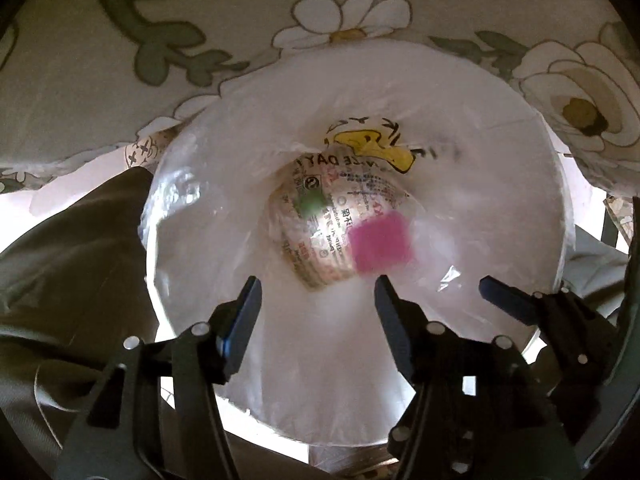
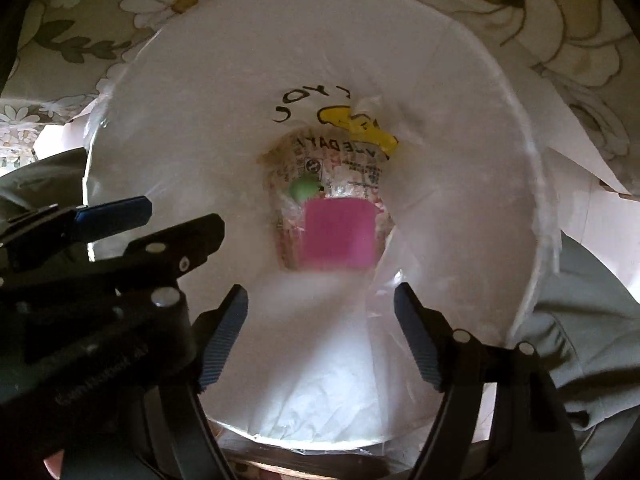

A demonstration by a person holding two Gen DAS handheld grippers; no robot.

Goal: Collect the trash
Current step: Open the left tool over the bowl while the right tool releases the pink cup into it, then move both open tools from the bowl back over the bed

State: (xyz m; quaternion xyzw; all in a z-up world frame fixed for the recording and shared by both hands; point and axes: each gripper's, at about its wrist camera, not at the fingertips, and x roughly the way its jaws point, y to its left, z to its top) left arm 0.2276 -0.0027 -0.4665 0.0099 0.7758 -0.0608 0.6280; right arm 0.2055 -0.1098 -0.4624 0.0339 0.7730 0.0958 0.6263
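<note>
Both views look down into a white round bin [image 1: 224, 184] [image 2: 440, 80] lined with a clear bag that bears a yellow duck print [image 1: 376, 146] [image 2: 360, 128]. Deep inside, over the bag's printed bottom, I see a blurred pink square piece [image 1: 380, 244] [image 2: 340, 232] and a small green piece [image 1: 312, 202] [image 2: 304, 190]. My left gripper [image 1: 318, 304] [image 2: 186, 212] hangs open above the bin's mouth with nothing between its pads. Close beside it my right gripper [image 2: 322, 320] is open too and holds nothing. One of its fingers [image 1: 504, 296] shows in the left wrist view.
A floral cloth [image 1: 200, 20] [image 2: 80, 20] drapes behind the bin. Olive-grey fabric [image 1: 72, 240] [image 2: 580, 340] lies close against the bin on both sides. A white sheet [image 2: 580, 152] sticks out at the bin's right.
</note>
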